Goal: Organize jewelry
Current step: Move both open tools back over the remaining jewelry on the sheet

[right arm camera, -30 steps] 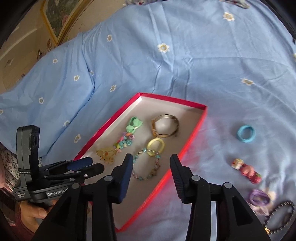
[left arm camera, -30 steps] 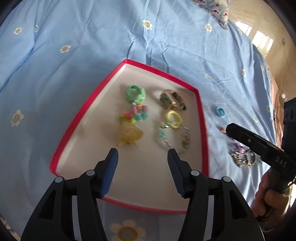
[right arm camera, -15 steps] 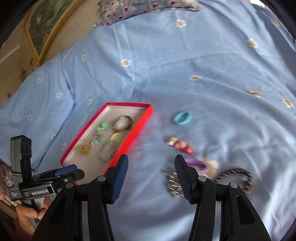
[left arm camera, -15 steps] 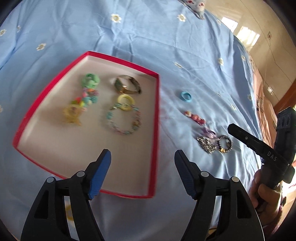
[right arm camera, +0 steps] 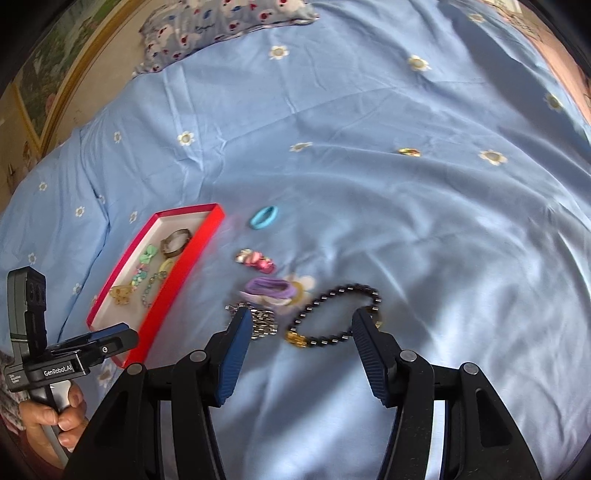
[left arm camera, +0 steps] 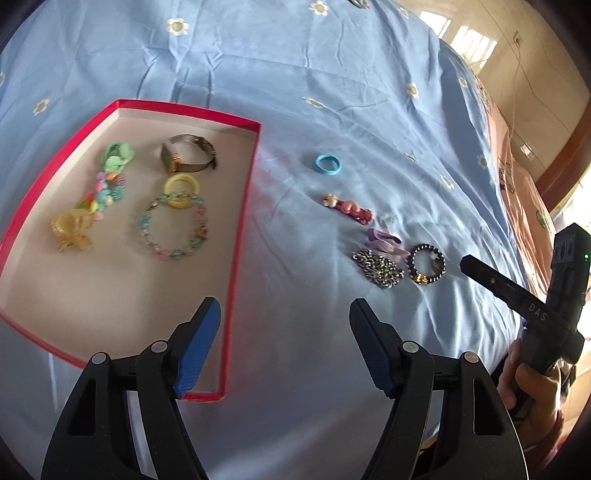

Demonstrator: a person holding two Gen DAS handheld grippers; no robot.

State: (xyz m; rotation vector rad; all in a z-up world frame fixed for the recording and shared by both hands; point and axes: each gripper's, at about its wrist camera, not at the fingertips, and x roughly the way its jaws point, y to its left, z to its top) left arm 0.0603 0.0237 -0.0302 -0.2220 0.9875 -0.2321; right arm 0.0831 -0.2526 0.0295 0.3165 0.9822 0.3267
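Observation:
A red-rimmed tray on the blue bedsheet holds several pieces, among them a watch and a pastel bead bracelet. Right of it lie a blue ring, a pink clip, a purple hair tie, a silver chain and a dark bead bracelet. My left gripper hangs open and empty over the tray's right edge. My right gripper is open above the dark bead bracelet, which shows between its fingertips untouched, with the silver chain by the left finger.
The flower-print sheet is creased, with bare cloth to the right of the loose pieces. A patterned pillow lies at the far end. The bed's edge and floor show at the right. A hand holds the left gripper.
Both views have swung from the tray rightwards to the loose pieces on the sheet. Both grippers' jaws stand wider than before. The dark bracelet now sits between the right fingertips in view.

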